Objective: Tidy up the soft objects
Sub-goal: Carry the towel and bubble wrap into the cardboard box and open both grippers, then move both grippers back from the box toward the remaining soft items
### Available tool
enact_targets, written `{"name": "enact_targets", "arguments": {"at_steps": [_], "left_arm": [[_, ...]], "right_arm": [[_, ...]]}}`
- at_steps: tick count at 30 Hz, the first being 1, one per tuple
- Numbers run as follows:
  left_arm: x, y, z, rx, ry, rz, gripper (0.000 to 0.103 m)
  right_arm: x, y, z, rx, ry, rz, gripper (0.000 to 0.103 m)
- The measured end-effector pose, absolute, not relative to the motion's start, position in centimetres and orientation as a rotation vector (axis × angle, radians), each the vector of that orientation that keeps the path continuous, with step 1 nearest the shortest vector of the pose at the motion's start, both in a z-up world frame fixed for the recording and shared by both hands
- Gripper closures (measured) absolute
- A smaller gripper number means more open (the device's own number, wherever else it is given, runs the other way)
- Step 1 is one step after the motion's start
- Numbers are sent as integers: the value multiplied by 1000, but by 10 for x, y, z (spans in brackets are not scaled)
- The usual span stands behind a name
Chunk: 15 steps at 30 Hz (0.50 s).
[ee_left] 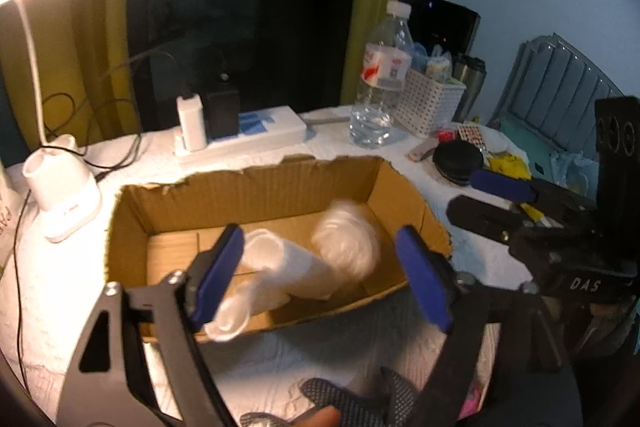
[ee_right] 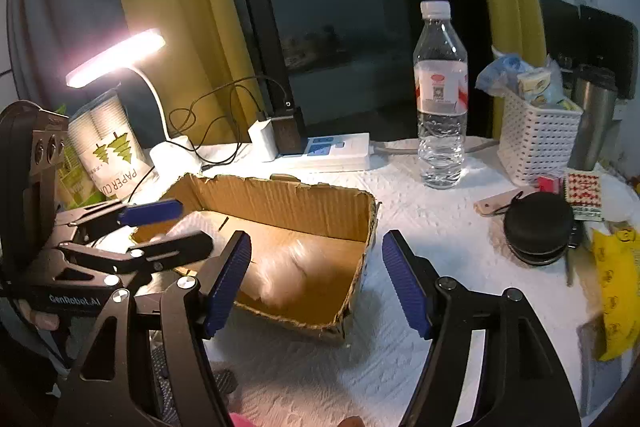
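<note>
Both hand-held grippers are shown released, nothing between the pads. Over the near wall of the cardboard box [ee_left: 256,187], the left hand-held gripper [ee_left: 320,271] is poised with its jaws spread wide; the right hand-held gripper [ee_right: 316,279] is likewise spread, aimed at the box's near corner.

Two soft items are seen inside the box: a white plastic-wrapped roll [ee_left: 288,267] lying slantwise, one end draped over the near wall, and a clear crumpled plastic bundle [ee_left: 346,239] resting on the floor at the right, blurred in both views. Whether the roll touches the left pad of the left hand-held gripper cannot be told.

The step in hand is judged to be the release of soft items into the box. It is done well if the jaws are kept wide until clear of the wrapping, so that no film is dragged out again, and if the overhanging end of the roll is nudged fully inside. The torn rim should be avoided, since thin plastic is likely to snag there.

Around the box, on the white-covered tabletop [ee_right: 420,219], are seen a water bottle [ee_right: 440,95], a white perforated basket [ee_right: 536,143], a round black case [ee_right: 538,227], a yellow bag [ee_right: 616,291], a power strip [ee_right: 336,151] and a lit desk lamp [ee_right: 116,57].
</note>
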State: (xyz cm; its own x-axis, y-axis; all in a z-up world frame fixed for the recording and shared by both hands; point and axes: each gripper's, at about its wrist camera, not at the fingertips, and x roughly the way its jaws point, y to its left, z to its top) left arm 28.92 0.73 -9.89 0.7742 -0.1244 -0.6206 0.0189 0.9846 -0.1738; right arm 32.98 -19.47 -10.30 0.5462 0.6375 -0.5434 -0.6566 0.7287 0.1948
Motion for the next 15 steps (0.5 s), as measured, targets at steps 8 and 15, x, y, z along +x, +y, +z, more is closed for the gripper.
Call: {"name": "enact_targets", "arguments": {"at_steps": [8,15], "left_arm": [[256,13,-79,-182,622,-89,9],[225,9,-66,-181,585,-109,9]], "right_arm": [[295,-202,-91,-53,611,744,31],[268,-214,-84,-53,594,717,31]]}}
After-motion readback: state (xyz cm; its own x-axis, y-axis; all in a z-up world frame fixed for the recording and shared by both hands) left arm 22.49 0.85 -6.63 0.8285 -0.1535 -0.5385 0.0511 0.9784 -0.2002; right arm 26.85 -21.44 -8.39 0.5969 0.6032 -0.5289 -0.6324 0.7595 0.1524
